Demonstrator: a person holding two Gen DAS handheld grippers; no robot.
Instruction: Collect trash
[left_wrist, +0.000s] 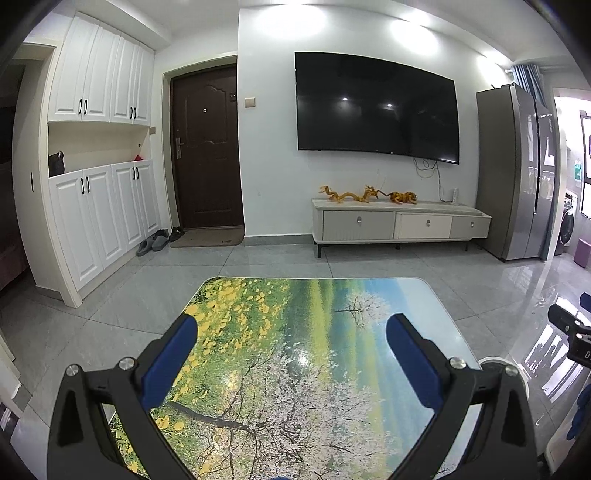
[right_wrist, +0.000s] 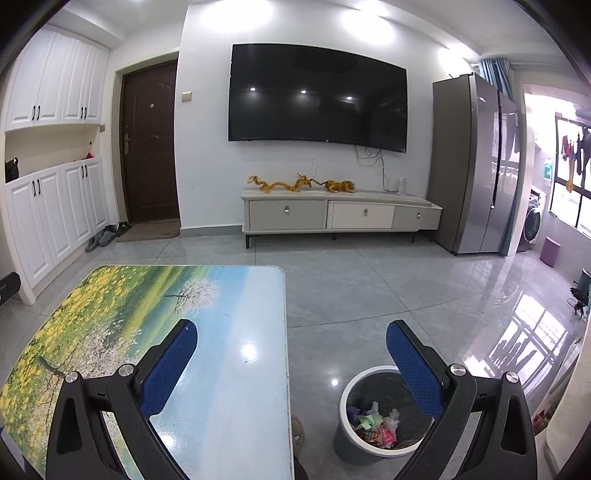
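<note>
- Left gripper: blue pads spread wide, nothing between them; poised above the printed table, probably idle with no trash in reach.
- Right gripper: likewise wide and empty, straddling the table's right edge.
- Below the right finger: trash bin on the floor, just beside the table, likely placed for easy drops.
- Inside: crumpled wrappers, green, red, purple, covering the bottom.

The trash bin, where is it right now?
In the right wrist view the trash bin stands on the floor just right of the table, low in frame and partly behind the right claw, with crumpled wrappers inside.
</note>
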